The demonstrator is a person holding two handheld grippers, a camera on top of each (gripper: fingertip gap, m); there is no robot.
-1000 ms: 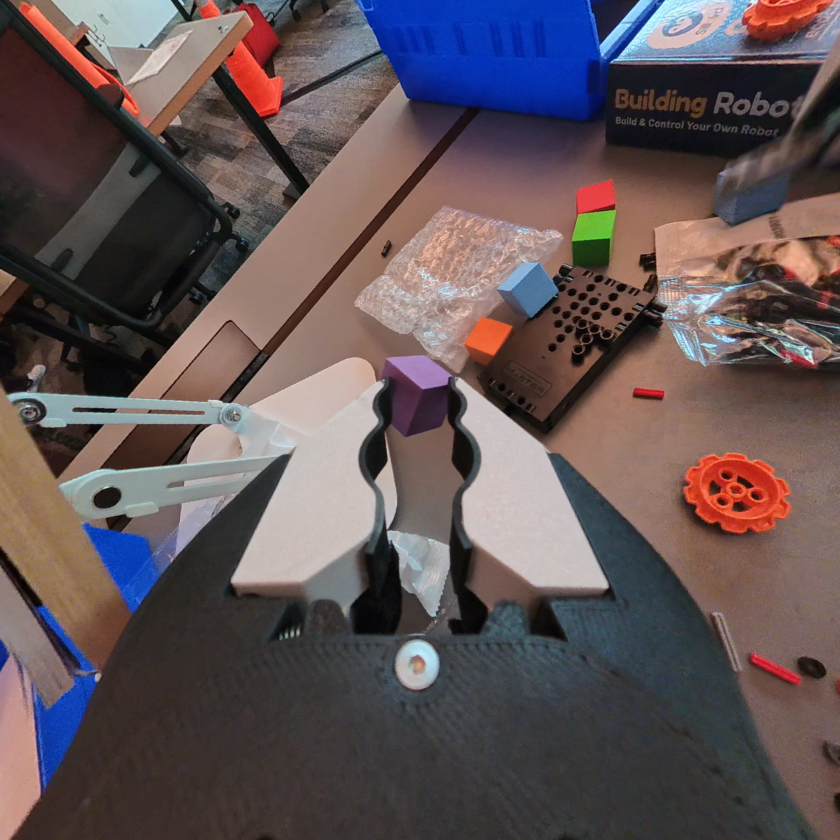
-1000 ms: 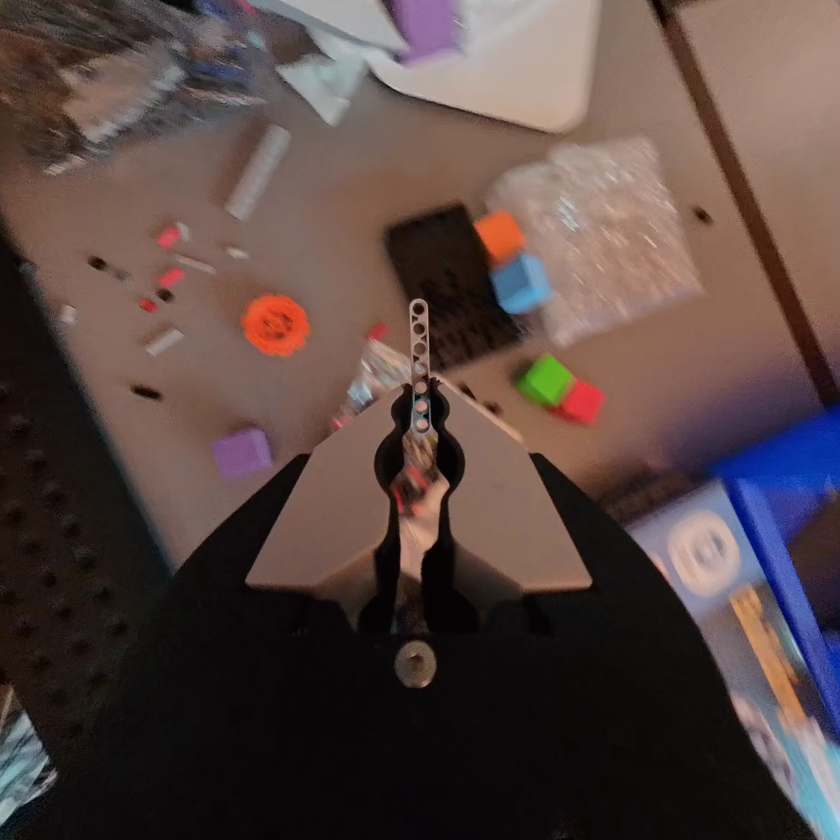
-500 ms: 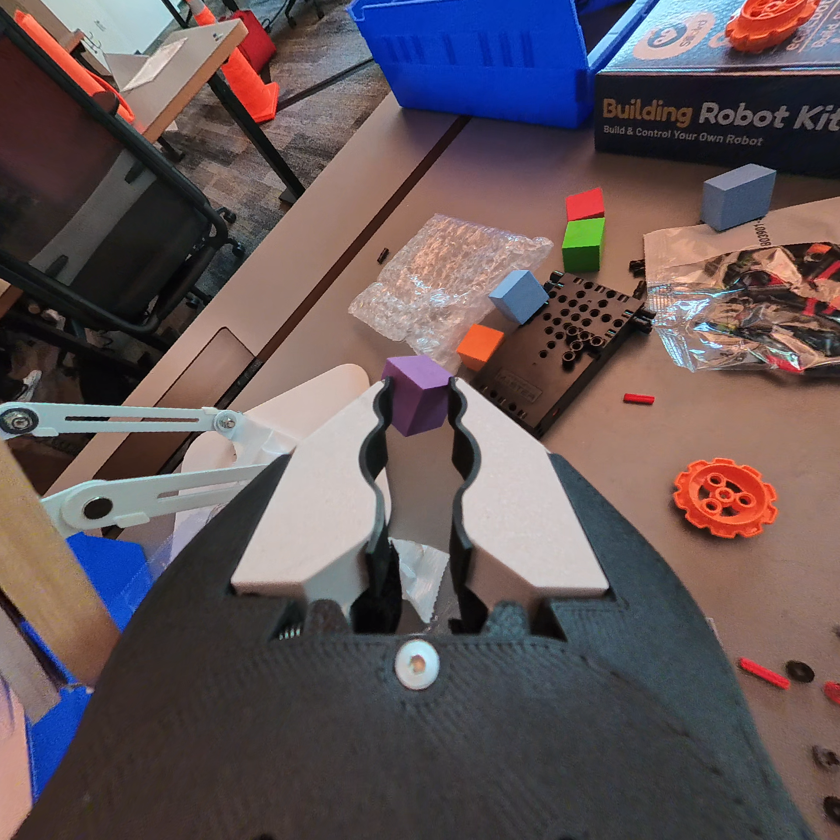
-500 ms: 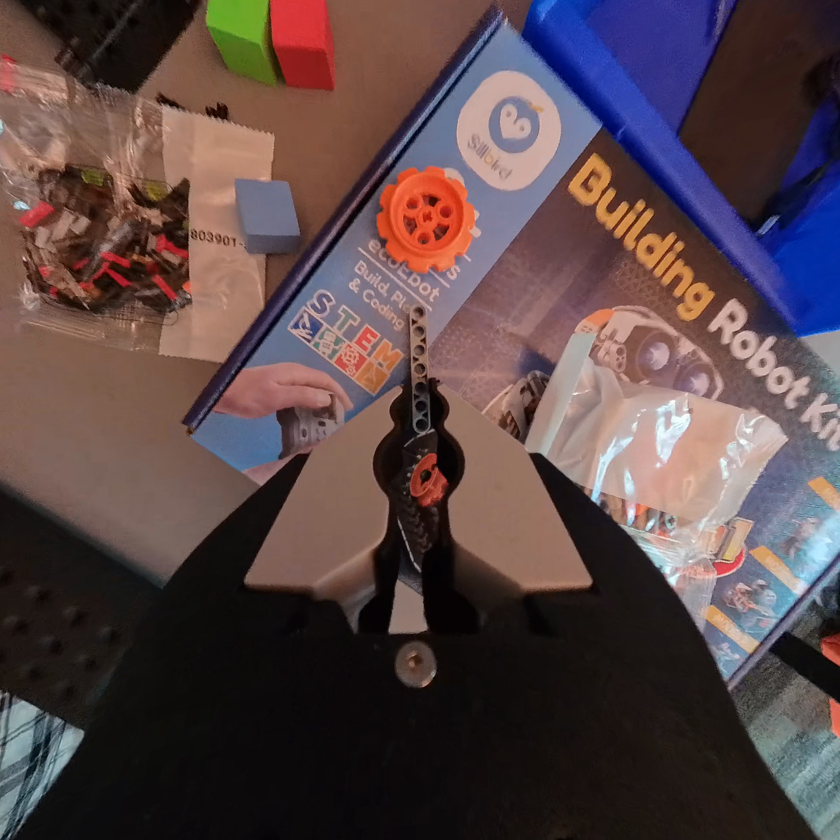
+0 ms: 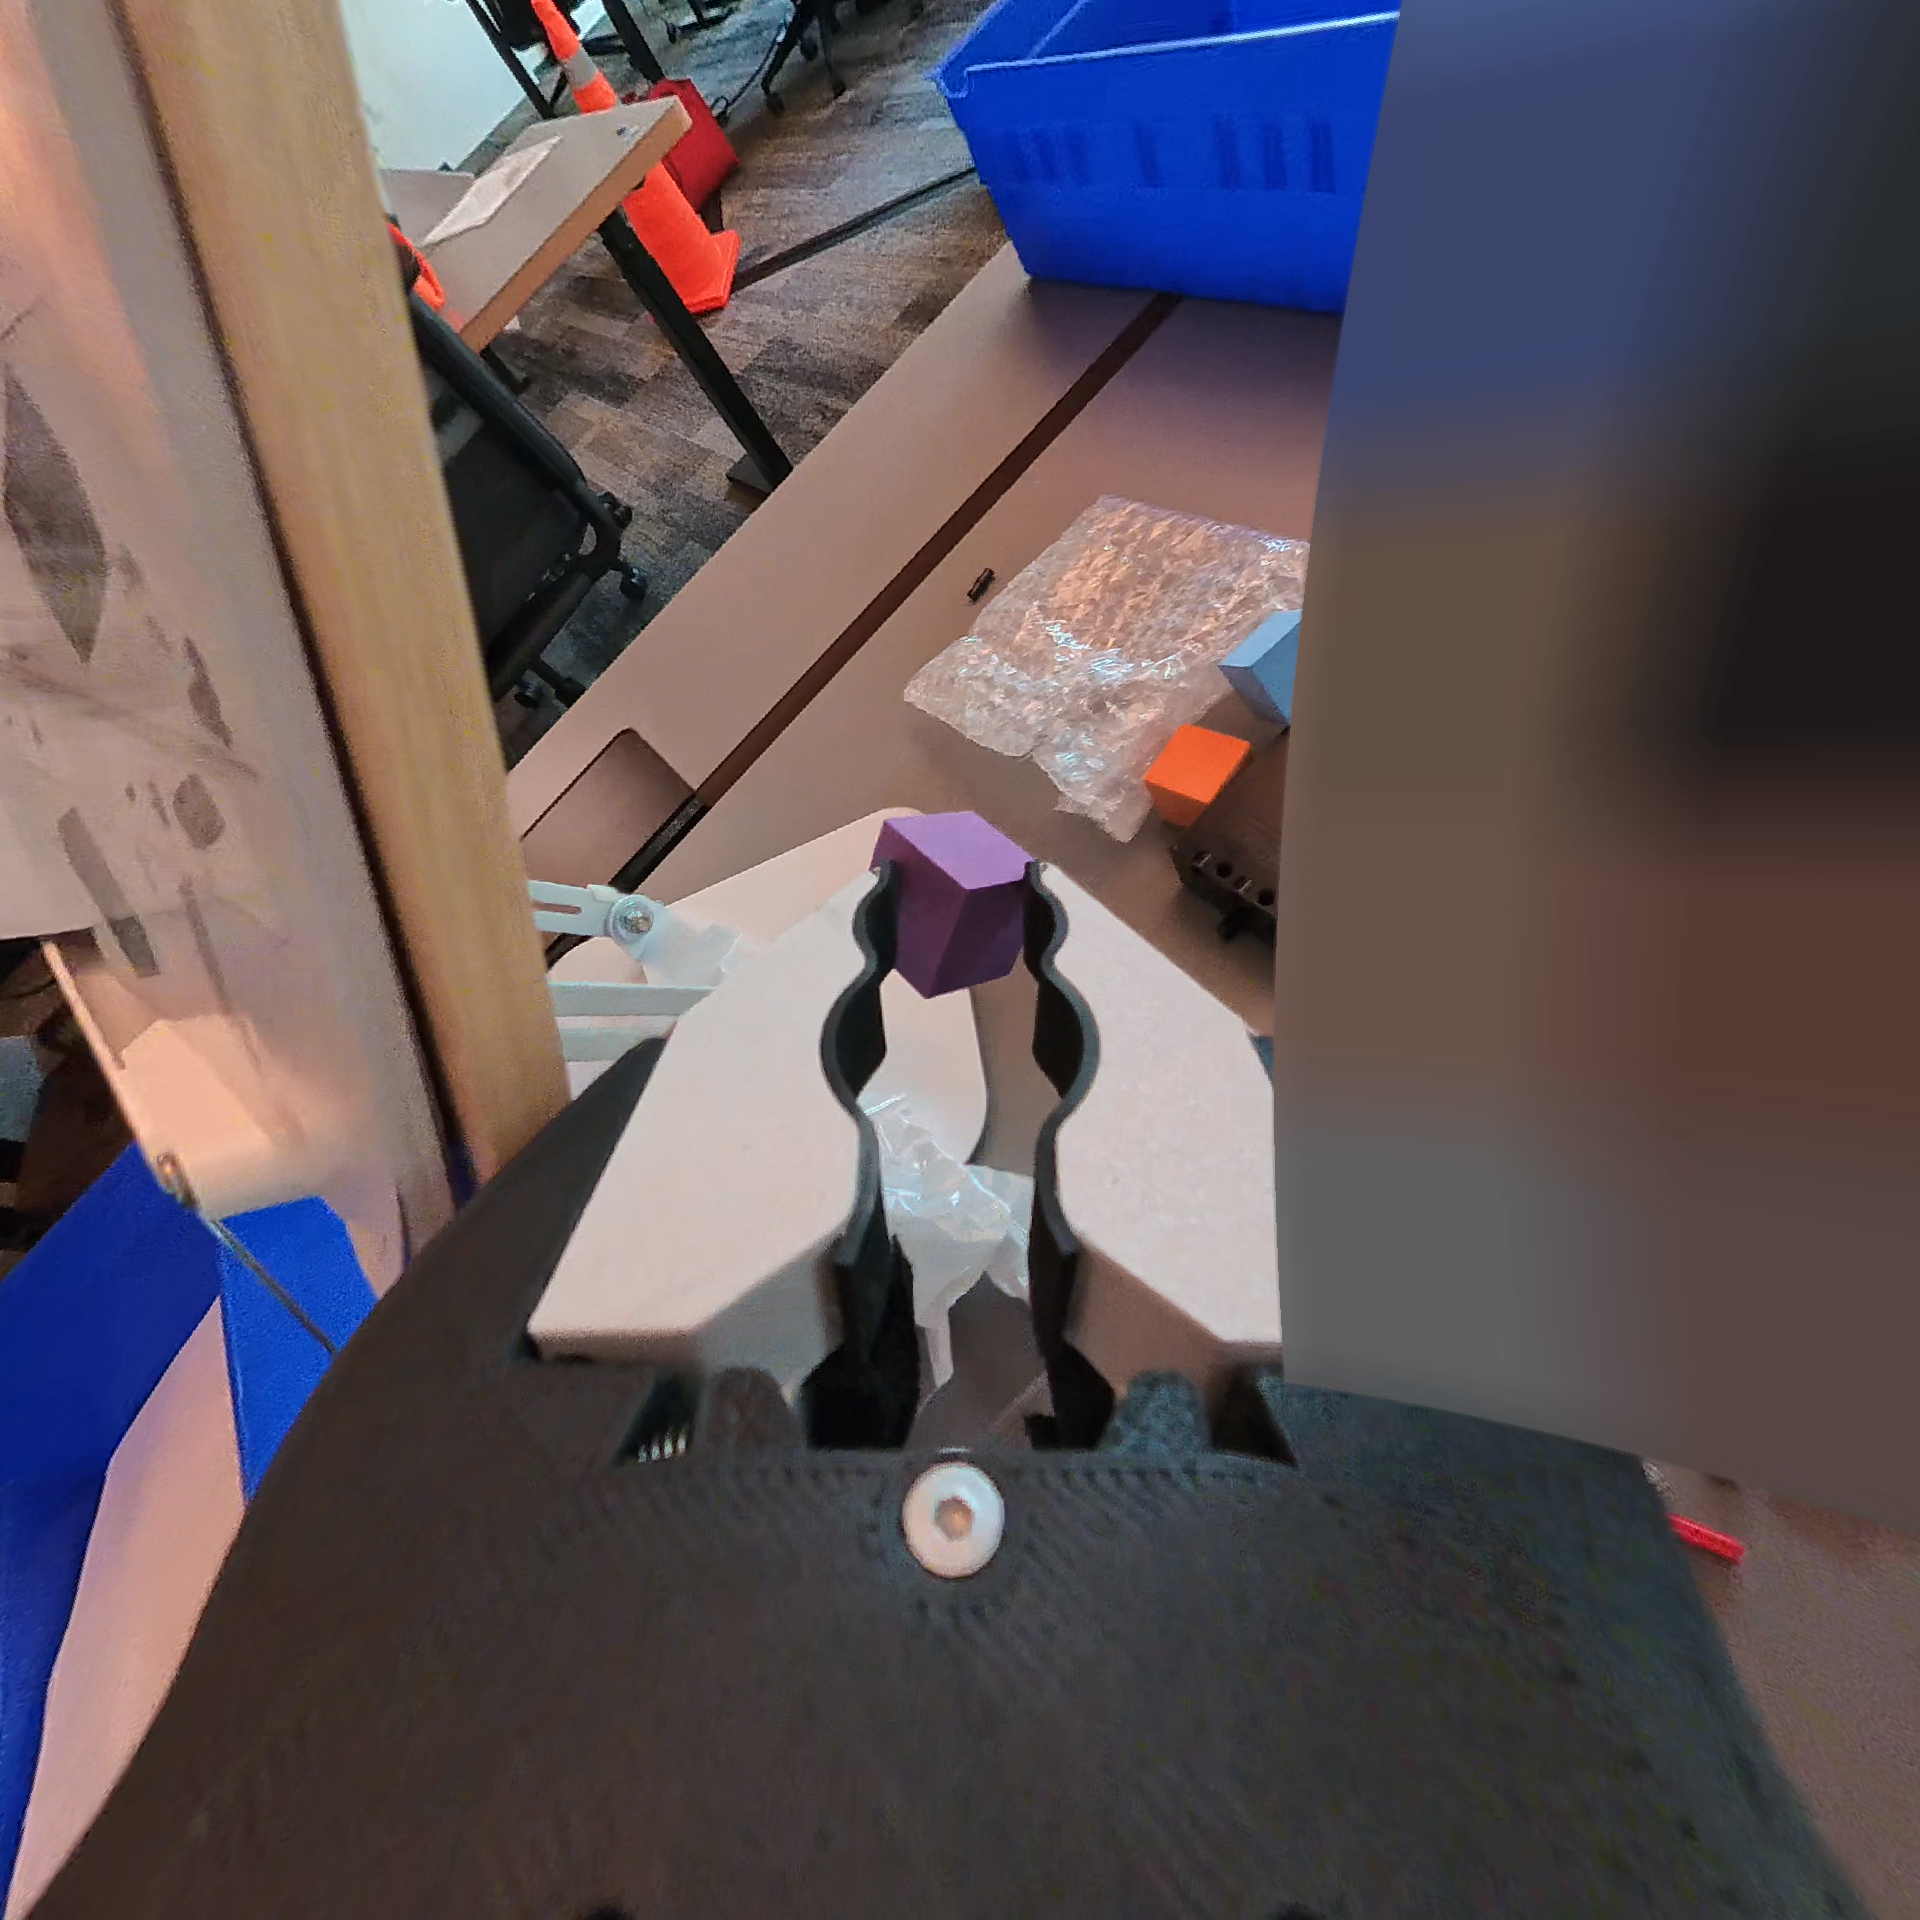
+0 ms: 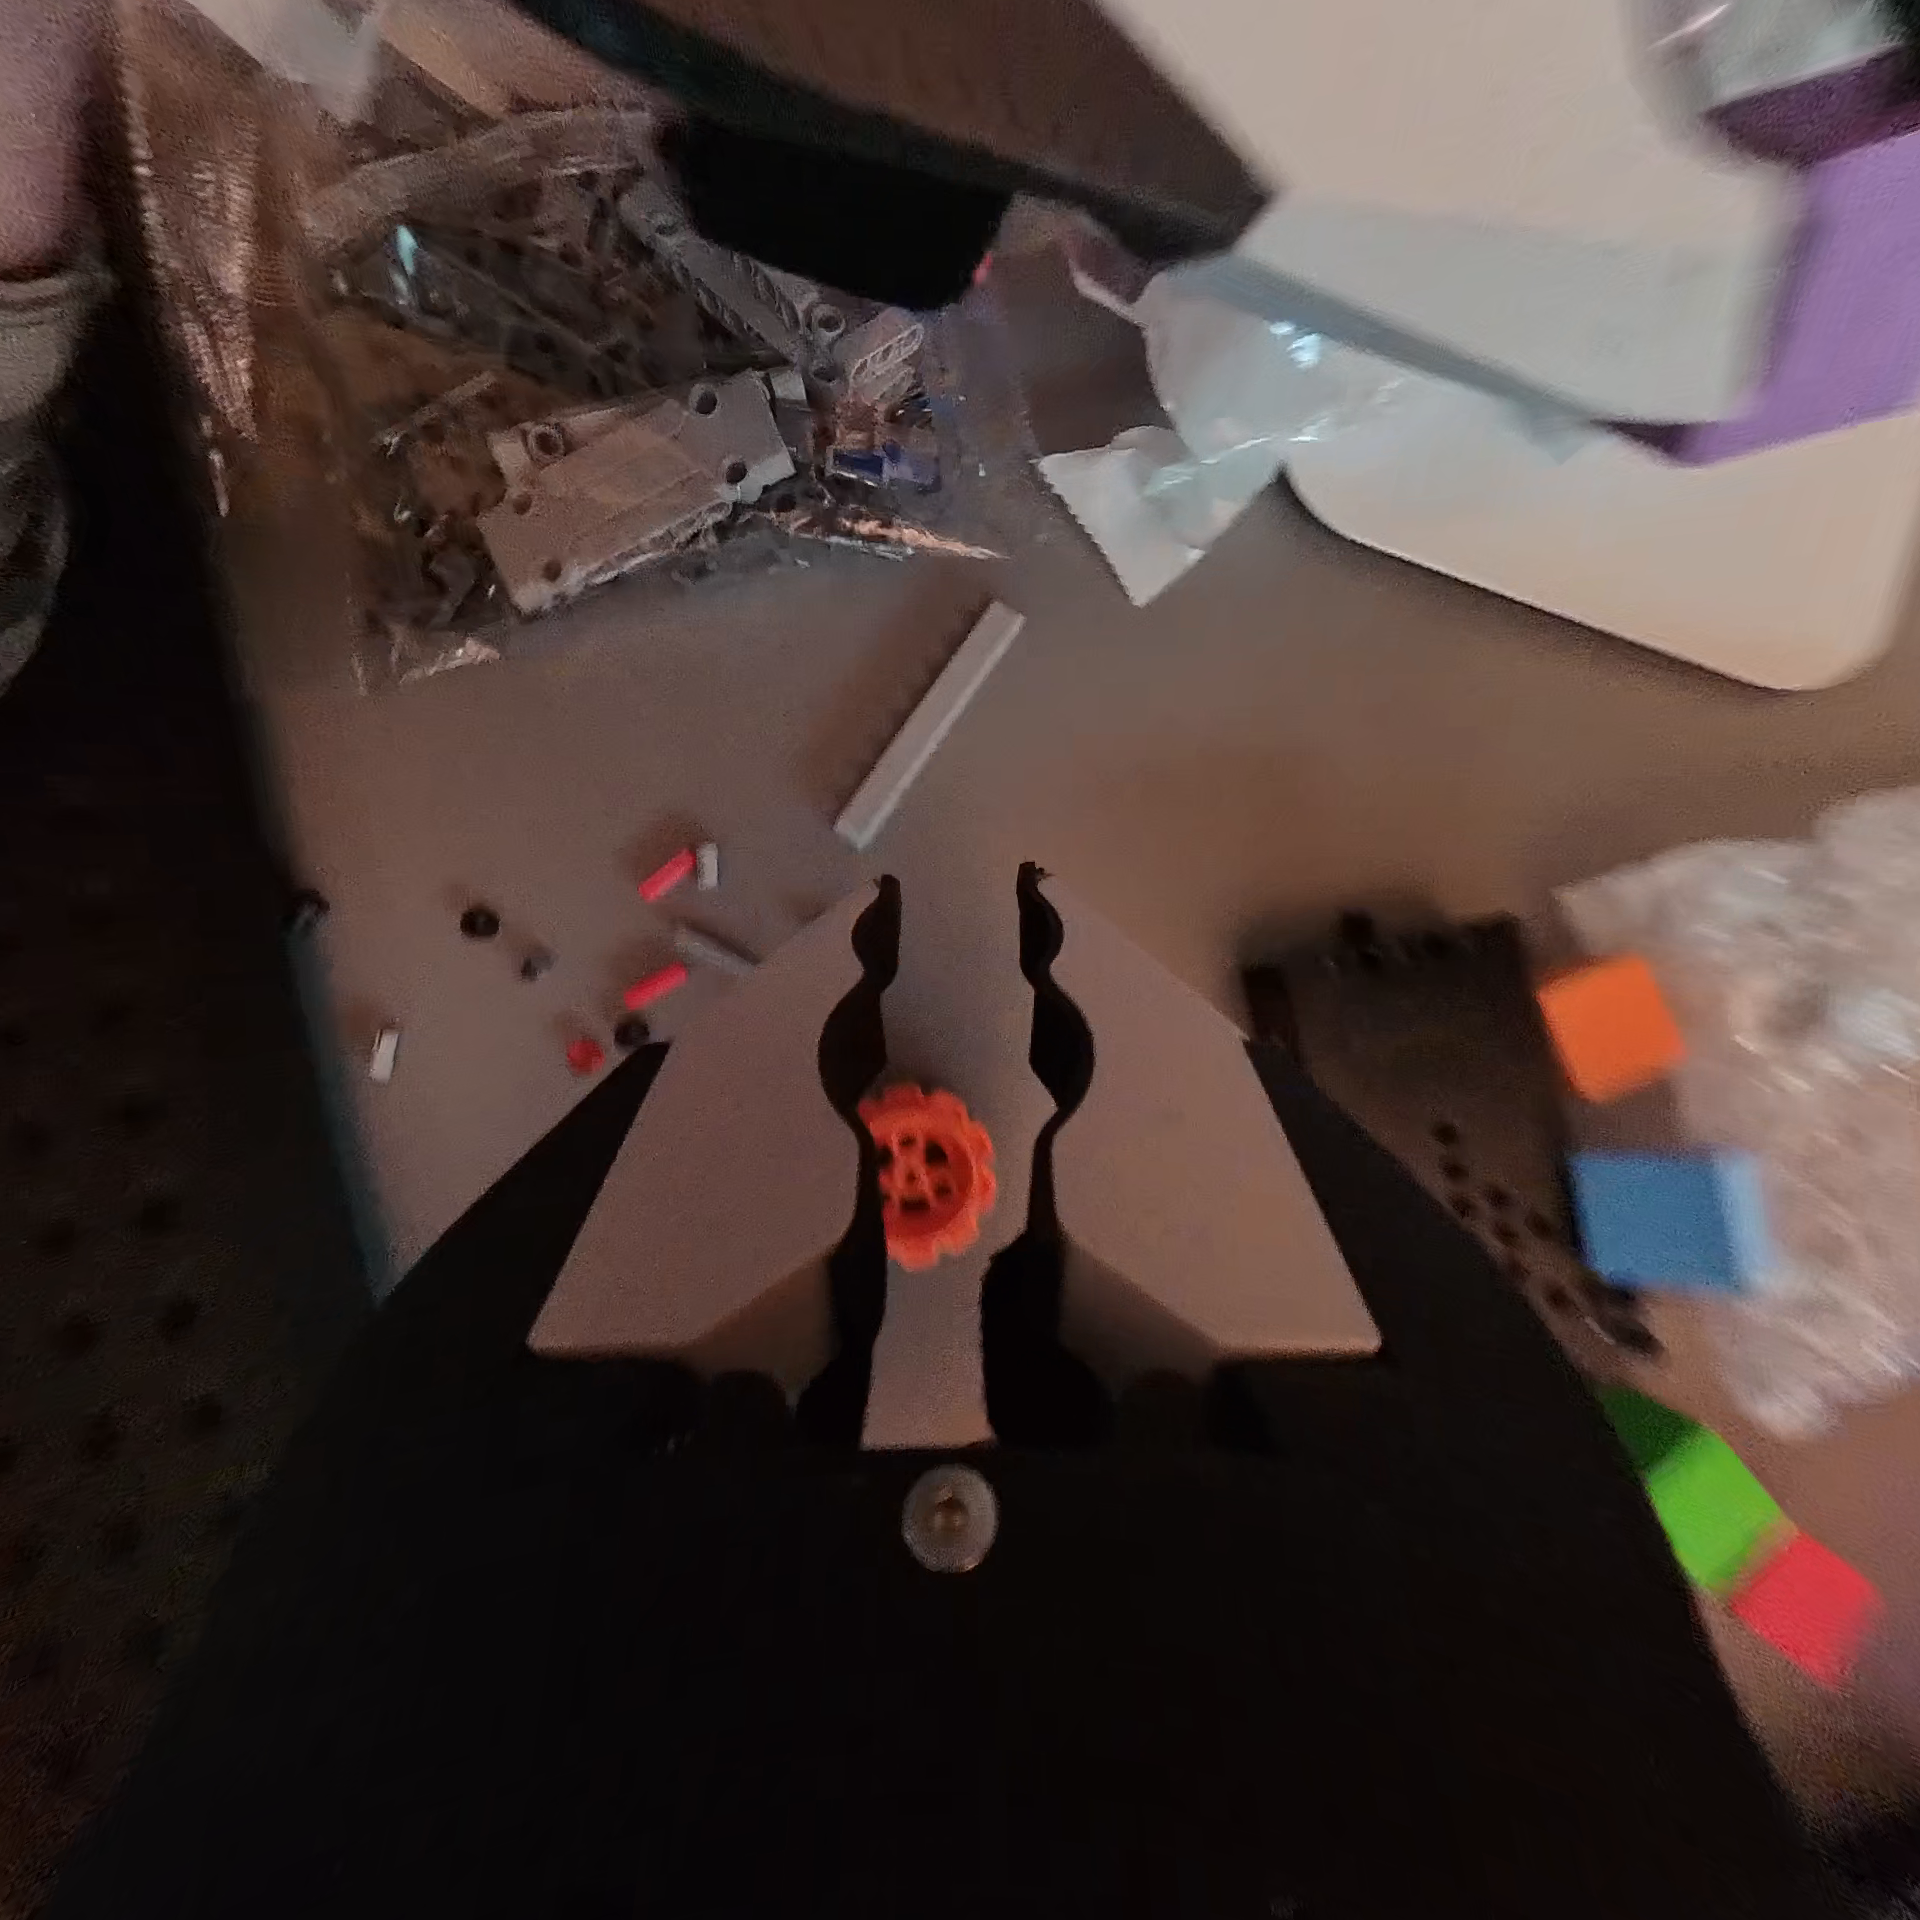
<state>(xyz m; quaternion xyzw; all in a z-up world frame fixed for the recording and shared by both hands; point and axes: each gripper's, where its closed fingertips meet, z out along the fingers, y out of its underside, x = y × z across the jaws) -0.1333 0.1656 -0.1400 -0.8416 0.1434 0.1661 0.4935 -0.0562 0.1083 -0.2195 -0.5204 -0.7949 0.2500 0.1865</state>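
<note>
My left gripper is shut on a purple cube and holds it above a white board on the brown table. A large blurred shape covers the right side of the left wrist view. My right gripper is open and empty, its fingers well apart, above the table. An orange gear lies on the table and shows through the gap between the fingers. The left gripper with the purple cube shows blurred at the top right of the right wrist view.
A bag of grey parts, a grey bar and small red pins lie ahead. A black holed plate, orange, blue, green and red cubes and bubble wrap lie right. A wooden post stands left.
My right gripper swung from over the printed box back over the table and opened; the thin holed beam it held is gone from it. My left gripper still holds the purple cube.
</note>
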